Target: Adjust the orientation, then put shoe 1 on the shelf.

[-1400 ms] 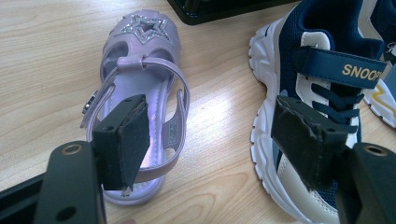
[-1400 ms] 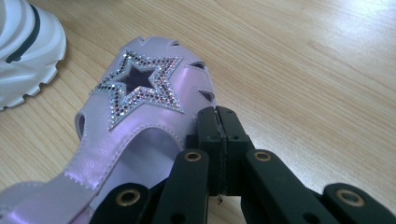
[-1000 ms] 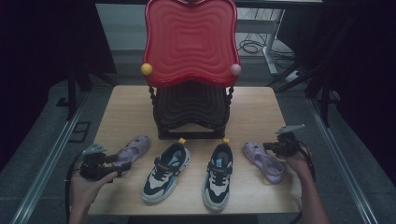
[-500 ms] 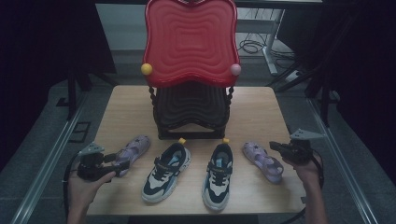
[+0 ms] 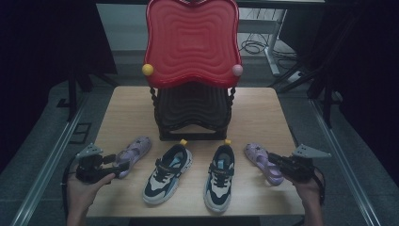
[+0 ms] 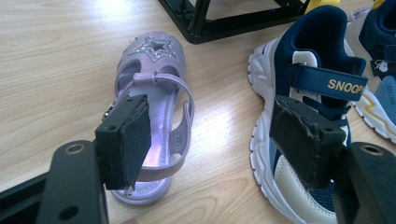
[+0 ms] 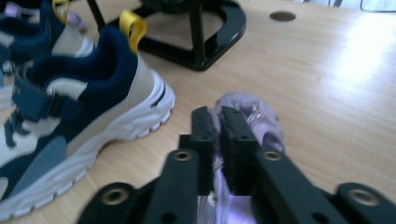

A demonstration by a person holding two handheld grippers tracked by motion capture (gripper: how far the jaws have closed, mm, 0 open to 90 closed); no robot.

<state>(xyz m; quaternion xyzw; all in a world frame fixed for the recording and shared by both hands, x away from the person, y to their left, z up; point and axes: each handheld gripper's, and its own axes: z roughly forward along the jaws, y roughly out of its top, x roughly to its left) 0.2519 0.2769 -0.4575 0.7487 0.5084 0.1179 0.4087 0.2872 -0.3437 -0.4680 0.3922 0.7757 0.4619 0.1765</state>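
Observation:
Two purple sandals and two navy-and-white sneakers lie in a row on the wooden table (image 5: 263,108). My left gripper (image 5: 113,160) (image 6: 212,126) is open wide at the heel of the left sandal (image 5: 134,149) (image 6: 156,84), beside the left sneaker (image 5: 168,172) (image 6: 317,60). My right gripper (image 5: 277,161) (image 7: 217,116) points at the heel end of the right sandal (image 5: 261,157) (image 7: 254,112). Its jaws have just been opening and stand a narrow slit apart. The sandal lies just ahead of and under them, and nothing is clamped. The right sneaker (image 5: 220,176) (image 7: 88,107) lies left of that sandal.
A small chair with a red wavy top (image 5: 190,42) and a black base (image 5: 193,110) stands at the middle of the table, behind the shoes. Table edges run close on both sides of the hands. A dark floor with cables lies beyond.
My right gripper has drawn back to the right, off the right sandal, which stayed on the table. Its jaws have parted slightly. The left gripper has not moved.

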